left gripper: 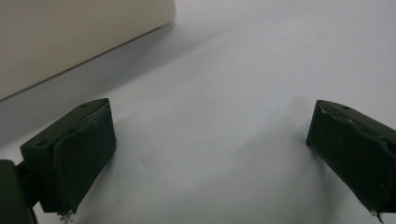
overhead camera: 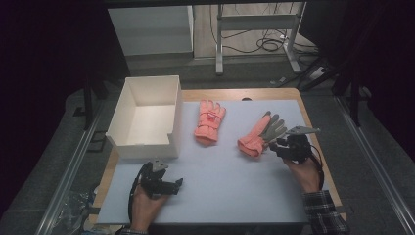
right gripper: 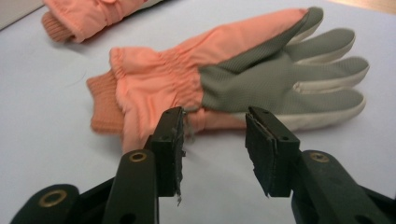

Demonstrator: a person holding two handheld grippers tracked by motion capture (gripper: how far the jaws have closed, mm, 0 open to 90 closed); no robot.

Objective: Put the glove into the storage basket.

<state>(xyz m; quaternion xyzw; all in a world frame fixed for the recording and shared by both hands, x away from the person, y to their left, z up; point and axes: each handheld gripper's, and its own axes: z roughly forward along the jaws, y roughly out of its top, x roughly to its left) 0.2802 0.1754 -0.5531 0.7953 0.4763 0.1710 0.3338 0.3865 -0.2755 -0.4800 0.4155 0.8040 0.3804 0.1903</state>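
- White mat (overhead camera: 220, 186): covers the table.
- White box (overhead camera: 147, 117): on the mat's far left, open-topped.
- Palm-up glove (right gripper: 233, 79): right of centre, just ahead of the right gripper (right gripper: 212, 140), whose jaws stand apart, gripping nothing.
- Second glove (overhead camera: 209, 121): beside the box.
- Left gripper (left gripper: 210, 154): jaws wide apart over bare mat.

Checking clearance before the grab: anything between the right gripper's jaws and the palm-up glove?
Nothing. In the right gripper view, only bare pale mat lies between the right gripper and the glove; the jaws stand apart just short of its edge.
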